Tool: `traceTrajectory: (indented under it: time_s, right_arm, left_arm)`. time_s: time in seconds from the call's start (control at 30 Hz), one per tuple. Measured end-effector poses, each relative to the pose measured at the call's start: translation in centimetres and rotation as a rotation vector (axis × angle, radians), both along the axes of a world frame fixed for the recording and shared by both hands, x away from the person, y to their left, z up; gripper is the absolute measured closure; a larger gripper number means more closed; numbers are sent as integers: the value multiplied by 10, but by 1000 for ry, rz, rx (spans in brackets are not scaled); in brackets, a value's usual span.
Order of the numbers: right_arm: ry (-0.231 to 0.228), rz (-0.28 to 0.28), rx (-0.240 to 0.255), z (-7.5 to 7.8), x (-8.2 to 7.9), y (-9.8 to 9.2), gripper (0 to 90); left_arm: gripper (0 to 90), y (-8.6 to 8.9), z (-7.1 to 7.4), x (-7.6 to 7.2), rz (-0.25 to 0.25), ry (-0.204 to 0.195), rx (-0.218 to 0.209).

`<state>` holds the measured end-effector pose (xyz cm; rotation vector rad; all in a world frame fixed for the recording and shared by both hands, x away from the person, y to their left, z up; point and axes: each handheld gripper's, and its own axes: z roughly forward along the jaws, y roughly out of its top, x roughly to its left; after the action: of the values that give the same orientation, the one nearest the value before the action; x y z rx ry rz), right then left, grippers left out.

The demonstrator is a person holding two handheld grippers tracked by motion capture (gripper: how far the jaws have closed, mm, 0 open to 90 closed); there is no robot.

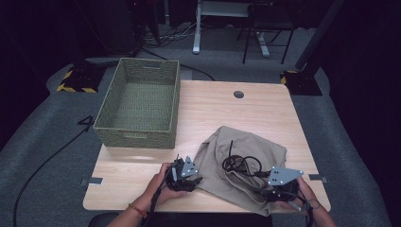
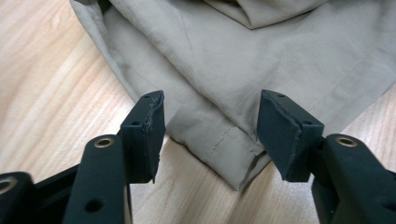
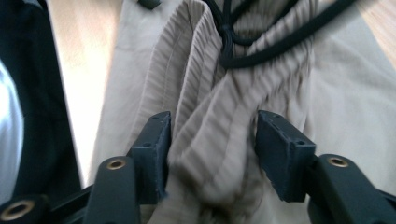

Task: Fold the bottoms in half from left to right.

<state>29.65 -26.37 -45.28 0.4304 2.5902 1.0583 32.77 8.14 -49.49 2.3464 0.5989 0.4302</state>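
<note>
Shorts (image 1: 246, 161) lie crumpled on the table (image 1: 213, 109), right of the basket (image 1: 142, 101) and nearer the person. Left tool (image 2: 210, 133): jaws apart, straddling a hem corner, pads not touching it. Right tool (image 3: 212, 149): jaws apart around the ribbed waistband, left pad touching, right pad clear. Black drawstring (image 3: 261, 44) beyond.

A lit table (image 1: 142, 163) stands in a dark room in the high view, its corners near black and the frame soft and grainy. In the left gripper view, even light falls on sharp cloth (image 2: 243, 60), with a thin shadow under its hem. The right gripper view is smeared by motion blur, with glare on bare wood at upper left
</note>
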Motion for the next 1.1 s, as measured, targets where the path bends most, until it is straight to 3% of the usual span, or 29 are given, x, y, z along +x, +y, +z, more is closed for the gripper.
traceTrajectory:
  time_s: [0.07,0.13,0.2,0.27,0.4,0.47,0.57,0.67,0.73,0.8,0.9,0.97,1.03,1.1]
  right_arm:
    - [1,-12,33,-1,-8,-4,448]
    - [-30,-24,67,0,-16,-7,495]
    - [-32,-22,97,-1,-22,-7,518]
    - [-4,-28,85,-8,-25,-5,518]
    - [-44,-15,52,-7,-38,0,486]
    - [-70,-26,71,-1,-42,-2,478]
    - [-64,-41,145,9,-43,-8,475]
    - [-59,-62,208,18,-43,-18,491]
    - [-87,-104,199,23,-43,-26,548]
    - [-90,-121,194,29,-40,-35,568]
    - [-38,-193,243,28,-33,-40,569]
    - [0,-227,209,17,-28,-34,535]
    - [44,-228,156,3,-26,-24,492]
    - [92,-218,135,-9,-27,-18,456]
  left_arm:
    - [315,-4,6,0,-13,-16,8]
    - [319,-6,21,3,-28,-26,-54]
    - [321,-11,36,7,-32,-52,-81]
    - [321,-20,52,13,-40,-79,-98]
    - [314,-44,74,28,-83,-96,-120]
    - [311,-57,79,36,-97,-88,-120]
    - [293,-76,77,43,-143,-51,-110]
    - [304,-91,67,39,-201,-34,-60]
    - [328,-94,59,34,-234,-20,-41]
    - [352,-92,55,31,-234,-12,-59]
    - [421,-88,48,22,-261,-27,-47]
    - [454,-86,40,14,-267,-48,-3]
    - [484,-82,33,6,-273,-53,16]
    - [484,-80,25,1,-276,-48,33]
